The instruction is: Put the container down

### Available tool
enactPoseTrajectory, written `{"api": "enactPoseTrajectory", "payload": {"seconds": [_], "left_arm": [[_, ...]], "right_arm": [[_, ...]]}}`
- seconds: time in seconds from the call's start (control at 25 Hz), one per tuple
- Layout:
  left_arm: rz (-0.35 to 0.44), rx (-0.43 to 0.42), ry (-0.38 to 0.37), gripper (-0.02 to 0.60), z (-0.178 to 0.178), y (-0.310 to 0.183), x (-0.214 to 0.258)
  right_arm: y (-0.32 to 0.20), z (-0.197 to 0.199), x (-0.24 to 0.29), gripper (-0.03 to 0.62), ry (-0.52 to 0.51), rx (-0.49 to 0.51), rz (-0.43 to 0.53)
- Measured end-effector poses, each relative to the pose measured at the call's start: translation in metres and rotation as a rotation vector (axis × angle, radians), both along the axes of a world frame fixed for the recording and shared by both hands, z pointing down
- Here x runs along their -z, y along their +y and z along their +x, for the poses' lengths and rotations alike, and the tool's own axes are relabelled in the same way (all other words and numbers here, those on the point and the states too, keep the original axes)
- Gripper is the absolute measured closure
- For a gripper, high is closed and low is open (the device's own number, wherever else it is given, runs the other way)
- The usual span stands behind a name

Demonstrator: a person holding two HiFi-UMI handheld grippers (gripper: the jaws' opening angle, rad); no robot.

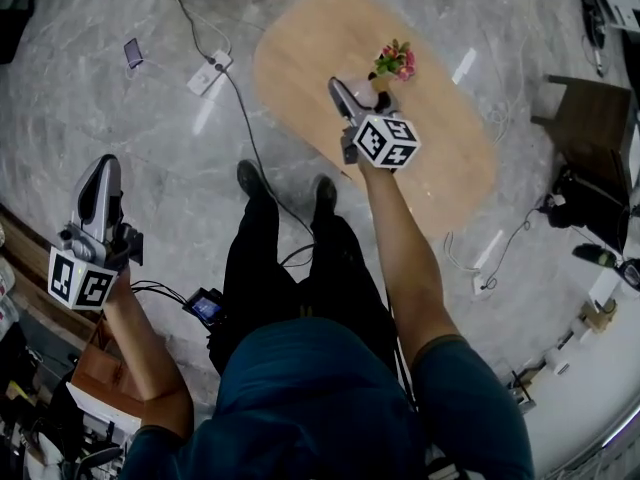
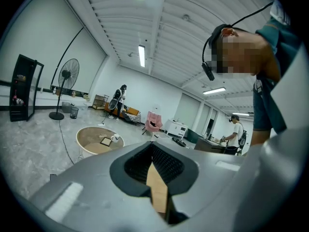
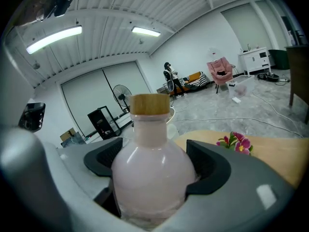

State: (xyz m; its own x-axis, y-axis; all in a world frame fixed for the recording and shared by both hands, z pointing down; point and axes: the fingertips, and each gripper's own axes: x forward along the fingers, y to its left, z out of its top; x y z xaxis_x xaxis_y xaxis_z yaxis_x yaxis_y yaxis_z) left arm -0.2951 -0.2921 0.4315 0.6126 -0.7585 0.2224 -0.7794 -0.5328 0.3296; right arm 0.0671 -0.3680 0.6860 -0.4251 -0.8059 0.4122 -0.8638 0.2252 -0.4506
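Observation:
The container is a round bottle [image 3: 149, 170] of pale pink liquid with a wooden cap [image 3: 150, 104]. My right gripper [image 3: 152, 180] is shut on its body and holds it upright. In the head view that gripper [image 1: 343, 98] hangs over the oval wooden table [image 1: 320, 43], just left of a small pot of pink flowers [image 1: 395, 61], and the bottle is hidden behind it. The flowers [image 3: 235, 143] stand on the table [image 3: 282, 156] to the bottle's right. My left gripper [image 1: 100, 180] is low at the left, over the floor, away from the table. Its jaws [image 2: 155, 178] are shut, holding nothing.
A white power strip [image 1: 208, 73] and its cable lie on the marble floor left of the table, with a phone [image 1: 133, 52] further left. A dark cabinet [image 1: 592, 118] stands at the right. A round table [image 2: 84, 137], a standing fan [image 2: 67, 74] and people are further off.

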Motion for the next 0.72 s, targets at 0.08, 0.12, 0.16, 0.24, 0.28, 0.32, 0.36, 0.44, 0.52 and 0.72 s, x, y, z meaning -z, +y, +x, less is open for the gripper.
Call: {"api": "enactPoseTrajectory", "payload": {"seconds": [0.08,0.12,0.16,0.24,0.28,0.32,0.36,0.44,0.52,0.72], "left_arm": [[-0.012,0.001,-0.007,0.584,0.000,-0.001,-0.010],[-0.019,0.001,-0.010,0.584,0.000,-0.001,-0.015],[-0.026,0.000,-0.015,0.584,0.000,-0.001,-0.020],[-0.037,0.000,-0.025,0.584,0.000,-0.002,-0.030],[-0.042,0.000,-0.028,0.584,0.000,-0.003,-0.034],[-0.047,-0.001,-0.031,0.584,0.000,-0.005,-0.039],[-0.052,-0.002,-0.034,0.584,0.000,-0.006,-0.044],[-0.063,-0.005,-0.041,0.584,0.000,-0.009,-0.054],[-0.072,-0.010,-0.047,0.584,0.002,-0.010,-0.061],[-0.084,-0.016,-0.055,0.584,0.001,-0.013,-0.077]], "right_arm": [[-0.003,0.002,-0.019,0.180,0.005,-0.004,-0.014],[-0.005,0.003,-0.029,0.178,0.006,-0.006,-0.021],[-0.006,0.004,-0.038,0.179,0.007,-0.008,-0.027],[-0.009,0.005,-0.056,0.178,0.011,-0.011,-0.040],[-0.011,0.006,-0.065,0.178,0.014,-0.012,-0.047],[-0.013,0.007,-0.074,0.178,0.016,-0.013,-0.055],[-0.015,0.007,-0.083,0.178,0.018,-0.015,-0.062],[-0.019,0.006,-0.102,0.179,0.021,-0.017,-0.077],[-0.020,0.006,-0.119,0.178,0.028,-0.016,-0.092],[-0.023,0.005,-0.160,0.178,0.055,-0.011,-0.127]]}}
